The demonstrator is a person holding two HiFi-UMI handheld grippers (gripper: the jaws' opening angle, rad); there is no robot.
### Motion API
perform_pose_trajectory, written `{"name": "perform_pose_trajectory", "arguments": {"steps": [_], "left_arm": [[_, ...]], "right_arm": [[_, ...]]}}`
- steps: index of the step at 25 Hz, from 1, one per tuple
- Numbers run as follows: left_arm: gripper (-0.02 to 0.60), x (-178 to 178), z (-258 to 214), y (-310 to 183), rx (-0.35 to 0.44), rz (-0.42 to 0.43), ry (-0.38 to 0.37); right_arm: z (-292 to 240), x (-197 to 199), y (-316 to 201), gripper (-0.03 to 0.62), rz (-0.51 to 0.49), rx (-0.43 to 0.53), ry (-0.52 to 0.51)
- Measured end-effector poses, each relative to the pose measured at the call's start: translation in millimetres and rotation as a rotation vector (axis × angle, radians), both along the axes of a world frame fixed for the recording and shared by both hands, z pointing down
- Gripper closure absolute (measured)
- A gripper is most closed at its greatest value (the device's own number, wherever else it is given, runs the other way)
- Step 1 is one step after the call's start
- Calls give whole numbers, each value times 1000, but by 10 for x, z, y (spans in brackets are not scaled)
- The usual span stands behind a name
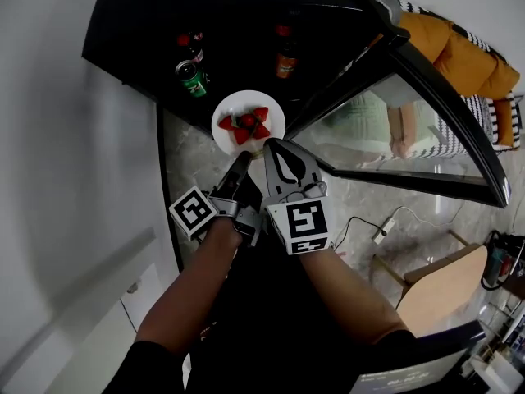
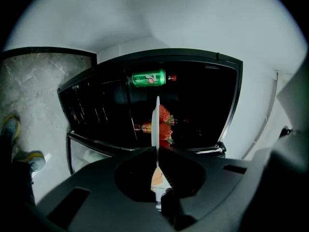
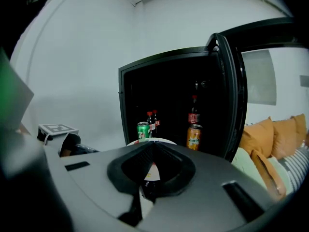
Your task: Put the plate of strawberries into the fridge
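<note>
We see left gripper (image 2: pixel 157 151) jaws clamped on round white plate (image 1: pixel 238 103), edge-on. Head view adds right gripper (image 1: pixel 275 144), jaws together, at its rim.

We see right claw (image 3: pixel 152 145) with jaws together, white plate (image 3: pixel 164 140) rim just beyond, before open fridge (image 3: pixel 169 88); green can (image 3: pixel 143 129) inside fridge, left.

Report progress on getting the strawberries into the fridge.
Done: the glass door of the black fridge stands open. In hand: the left gripper clamps the round white plate of red strawberries at the fridge mouth; the right gripper, shut, sits at its rim. Left: set the plate inside and release.
</note>
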State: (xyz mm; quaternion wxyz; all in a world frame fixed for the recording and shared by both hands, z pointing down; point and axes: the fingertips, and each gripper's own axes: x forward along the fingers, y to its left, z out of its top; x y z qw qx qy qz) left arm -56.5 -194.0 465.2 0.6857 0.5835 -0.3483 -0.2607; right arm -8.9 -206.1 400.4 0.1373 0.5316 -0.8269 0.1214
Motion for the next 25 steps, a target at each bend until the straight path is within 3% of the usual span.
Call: {"name": "perform_pose_trajectory", "arguments": {"steps": [19,25], "left_arm": [[566,-105,792,-471,5,-32,-57],[566,-99,874,-668,4,-50,-37]], "right_arm": [[705,-2,-295,589,-26,-33,-31],[774,69,-463,589,-7,-36,-33]]}}
